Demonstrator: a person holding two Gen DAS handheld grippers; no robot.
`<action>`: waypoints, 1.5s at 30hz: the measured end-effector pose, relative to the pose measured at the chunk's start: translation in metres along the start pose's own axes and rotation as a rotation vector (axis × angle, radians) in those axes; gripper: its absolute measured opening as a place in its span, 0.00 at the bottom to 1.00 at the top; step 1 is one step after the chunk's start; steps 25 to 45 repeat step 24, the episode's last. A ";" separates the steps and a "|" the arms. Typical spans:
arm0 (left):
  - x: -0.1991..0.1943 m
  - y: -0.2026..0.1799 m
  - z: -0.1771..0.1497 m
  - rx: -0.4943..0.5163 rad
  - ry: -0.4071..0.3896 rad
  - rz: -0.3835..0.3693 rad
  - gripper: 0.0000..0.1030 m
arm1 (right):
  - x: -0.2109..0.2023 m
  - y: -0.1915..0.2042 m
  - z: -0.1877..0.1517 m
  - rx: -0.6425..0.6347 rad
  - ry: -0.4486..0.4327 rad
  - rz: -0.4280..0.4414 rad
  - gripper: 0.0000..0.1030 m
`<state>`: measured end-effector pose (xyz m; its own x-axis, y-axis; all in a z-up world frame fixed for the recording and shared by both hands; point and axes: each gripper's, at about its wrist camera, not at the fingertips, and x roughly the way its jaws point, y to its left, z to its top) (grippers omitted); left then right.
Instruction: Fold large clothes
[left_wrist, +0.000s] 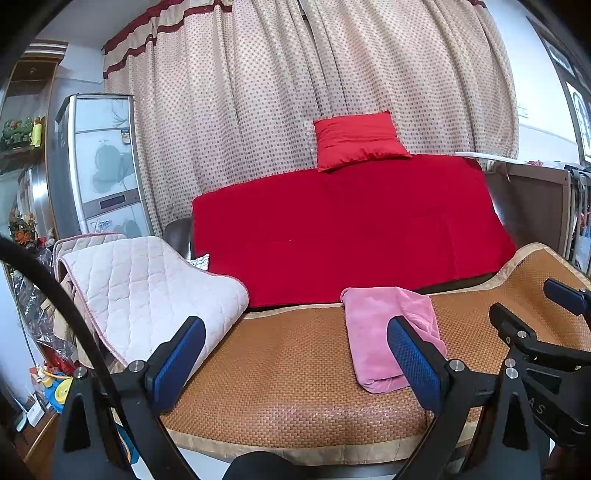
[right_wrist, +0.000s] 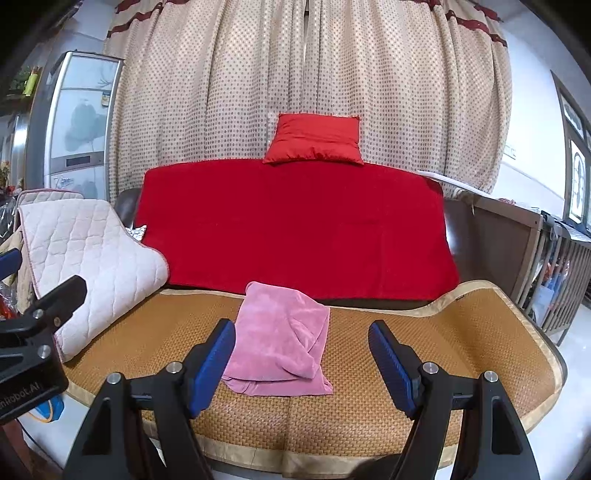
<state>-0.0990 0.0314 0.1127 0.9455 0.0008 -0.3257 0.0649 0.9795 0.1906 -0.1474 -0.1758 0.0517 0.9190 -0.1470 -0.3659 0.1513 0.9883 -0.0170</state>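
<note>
Pink garment lies already folded into a compact bundle on the woven mat, nearer the mat's back edge than its front, roughly midway between the side edges. It looks finished to me, with layers stacked and only a loose lip at the near end. I hold my right gripper spread wide and empty, hovering short of the bundle's near edge, likely clear so the fold stays undisturbed. My left gripper is likewise released, grasping nothing, off to the bundle's left. A quilted pad drapes over the mat's left back corner, well apart from the garment. Behind the mat, a red cover hangs over the sofa back with a red cushion on top.
</note>
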 end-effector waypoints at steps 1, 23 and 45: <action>0.000 0.000 0.000 0.000 0.000 -0.002 0.96 | 0.000 0.000 0.000 0.000 0.000 0.001 0.76; 0.018 -0.009 0.004 0.000 -0.020 -0.062 0.96 | 0.033 0.001 -0.001 -0.036 0.062 -0.026 0.76; 0.025 -0.011 0.004 0.009 -0.006 -0.083 0.96 | 0.037 0.001 -0.003 -0.037 0.069 -0.029 0.76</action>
